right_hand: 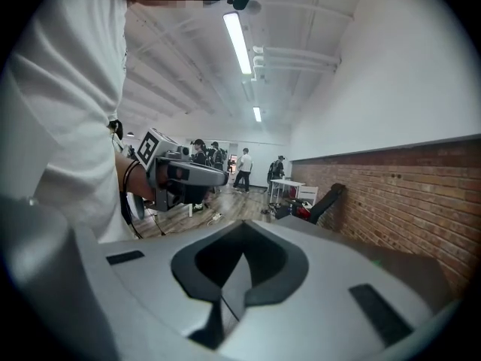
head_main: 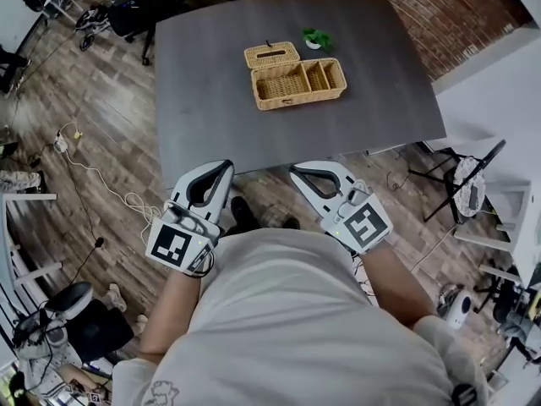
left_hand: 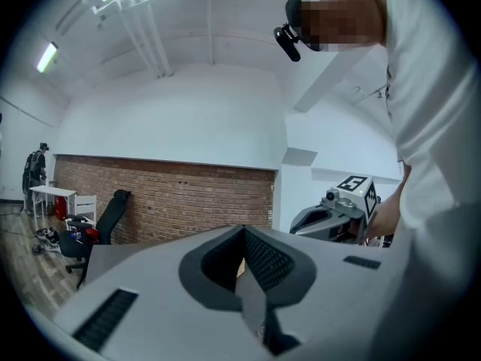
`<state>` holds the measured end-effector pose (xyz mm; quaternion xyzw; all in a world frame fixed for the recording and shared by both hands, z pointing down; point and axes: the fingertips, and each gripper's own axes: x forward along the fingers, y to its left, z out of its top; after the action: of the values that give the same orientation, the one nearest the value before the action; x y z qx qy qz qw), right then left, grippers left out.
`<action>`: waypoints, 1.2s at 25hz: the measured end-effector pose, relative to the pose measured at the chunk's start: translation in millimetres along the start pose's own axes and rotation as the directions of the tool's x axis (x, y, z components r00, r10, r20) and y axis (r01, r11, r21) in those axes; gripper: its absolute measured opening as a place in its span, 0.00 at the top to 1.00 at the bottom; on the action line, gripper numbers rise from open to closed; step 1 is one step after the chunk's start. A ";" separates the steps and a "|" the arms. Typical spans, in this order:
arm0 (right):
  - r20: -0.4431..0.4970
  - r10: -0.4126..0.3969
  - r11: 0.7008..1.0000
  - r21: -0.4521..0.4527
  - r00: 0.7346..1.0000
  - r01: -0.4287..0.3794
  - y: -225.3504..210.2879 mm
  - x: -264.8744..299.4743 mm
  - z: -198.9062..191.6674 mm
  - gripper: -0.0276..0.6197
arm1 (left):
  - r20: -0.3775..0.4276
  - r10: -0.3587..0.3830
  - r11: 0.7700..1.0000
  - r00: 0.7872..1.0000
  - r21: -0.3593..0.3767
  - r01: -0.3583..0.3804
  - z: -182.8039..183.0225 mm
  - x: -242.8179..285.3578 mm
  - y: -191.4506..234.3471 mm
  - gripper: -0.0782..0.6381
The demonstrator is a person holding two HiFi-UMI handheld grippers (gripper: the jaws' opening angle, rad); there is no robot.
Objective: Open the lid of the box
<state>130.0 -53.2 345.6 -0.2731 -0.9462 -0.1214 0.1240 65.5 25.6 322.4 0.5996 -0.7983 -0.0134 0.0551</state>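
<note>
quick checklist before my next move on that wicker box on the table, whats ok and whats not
1. Lid of the wicker box laid open behind it: ok.
2. Left hand-held gripper empty, jaws together: ok.
3. Right hand-held gripper empty, jaws together: ok.
4. Both held near the person's body, short of the table edge and clear of the box: ok.
5. Small plant clear of the lid: cannot tell, it stands very close beside it.
6. Compartments empty: cannot tell, too small to judge.
</note>
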 end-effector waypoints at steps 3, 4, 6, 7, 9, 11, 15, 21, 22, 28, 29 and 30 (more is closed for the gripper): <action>0.032 -0.002 1.000 0.002 0.999 0.002 8.9 -22.3 0.1 0.95 | -0.002 0.018 1.000 1.000 -0.005 -0.018 -2.4 -3.6 -23.0 0.88; 0.051 -0.006 1.000 0.009 0.999 0.006 10.4 -30.3 1.0 0.95 | -0.003 0.025 1.000 1.000 -0.005 -0.025 -3.2 -3.4 -30.3 0.88; 0.072 -0.009 1.000 0.014 0.997 0.008 13.1 -46.0 0.1 0.95 | -0.006 0.034 0.999 0.999 -0.005 -0.034 -5.7 -1.4 -45.1 0.88; 0.079 -0.010 1.000 0.016 0.997 0.009 14.7 -53.0 -0.8 0.95 | -0.007 0.035 0.999 0.999 -0.006 -0.035 -7.5 -0.5 -52.8 0.88; 0.112 -0.018 0.999 0.030 0.994 0.014 17.9 -65.1 -0.1 0.95 | -0.010 0.034 0.999 0.999 -0.009 -0.034 -11.4 0.0 -67.7 0.88; 0.111 -0.017 1.000 0.029 0.994 0.014 21.0 -76.2 -4.7 0.95 | -0.014 0.034 0.999 0.999 -0.009 -0.034 -14.4 0.1 -80.4 0.88; 0.146 -0.023 0.998 0.058 0.989 0.014 24.7 -92.6 -8.0 0.95 | -0.016 0.044 0.999 0.999 -0.011 -0.044 -18.7 0.6 -97.2 0.88; 0.147 -0.020 0.997 0.071 0.989 0.009 29.0 -107.3 -17.0 0.95 | -0.024 0.063 0.998 0.998 -0.017 -0.063 -24.8 0.4 -110.0 0.88; 0.147 -0.020 0.997 0.074 0.989 0.010 29.3 -109.2 -18.2 0.95 | -0.023 0.063 0.998 0.998 -0.017 -0.064 -24.8 0.5 -112.0 0.88; 0.146 -0.013 0.997 0.071 0.989 0.003 28.0 -111.2 -20.8 0.95 | -0.036 0.064 0.998 0.997 -0.022 -0.065 -29.3 1.8 -116.1 0.88; 0.143 -0.014 0.998 0.069 0.990 0.004 27.1 -111.1 -21.6 0.95 | -0.039 0.064 0.998 0.997 -0.026 -0.065 -30.9 2.4 -115.9 0.88; 0.139 -0.015 0.998 0.068 0.990 0.006 26.0 -111.1 -22.5 0.95 | -0.040 0.065 0.997 0.997 -0.027 -0.067 -31.7 2.8 -115.5 0.88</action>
<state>239.1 -92.6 337.6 -0.2717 -0.9575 -0.0705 0.0659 178.5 -8.1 343.9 0.5722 -0.8161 -0.0112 0.0798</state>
